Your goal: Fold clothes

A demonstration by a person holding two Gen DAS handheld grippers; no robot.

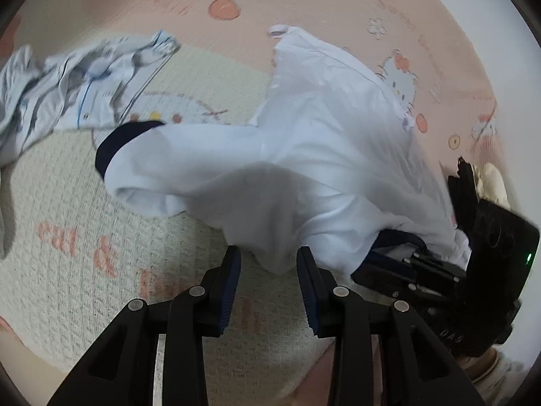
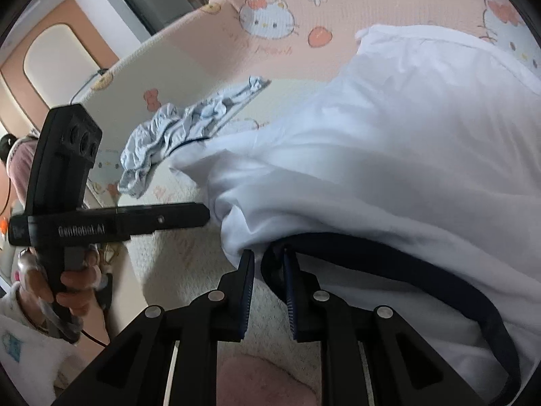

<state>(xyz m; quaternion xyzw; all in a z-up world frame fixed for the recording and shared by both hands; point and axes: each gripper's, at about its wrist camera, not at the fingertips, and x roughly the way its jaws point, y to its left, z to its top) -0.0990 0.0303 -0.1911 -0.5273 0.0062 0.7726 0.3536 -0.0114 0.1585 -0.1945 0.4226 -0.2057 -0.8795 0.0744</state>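
A white shirt (image 1: 338, 155) with navy trim lies bunched and partly raised over the mat. Its navy-cuffed sleeve (image 1: 118, 142) points left. In the left wrist view, a fold of the white cloth fills the gap between the tips of my left gripper (image 1: 268, 257), which is shut on it. In the right wrist view, my right gripper (image 2: 268, 257) is shut on the navy collar (image 2: 405, 253) where it meets the white shirt (image 2: 389, 155). One black finger (image 2: 189, 215) of the left tool reaches the shirt's edge from the left.
A crumpled light-blue garment (image 1: 74, 81) (image 2: 169, 128) lies beyond the shirt. Everything rests on a pink and cream cartoon-cat mat (image 1: 67, 220) (image 2: 270, 50). A person's hand (image 2: 74, 280) holds the left tool. The right tool's black housing (image 1: 500, 237) stands at the right. Furniture lies past the mat's far-left edge.
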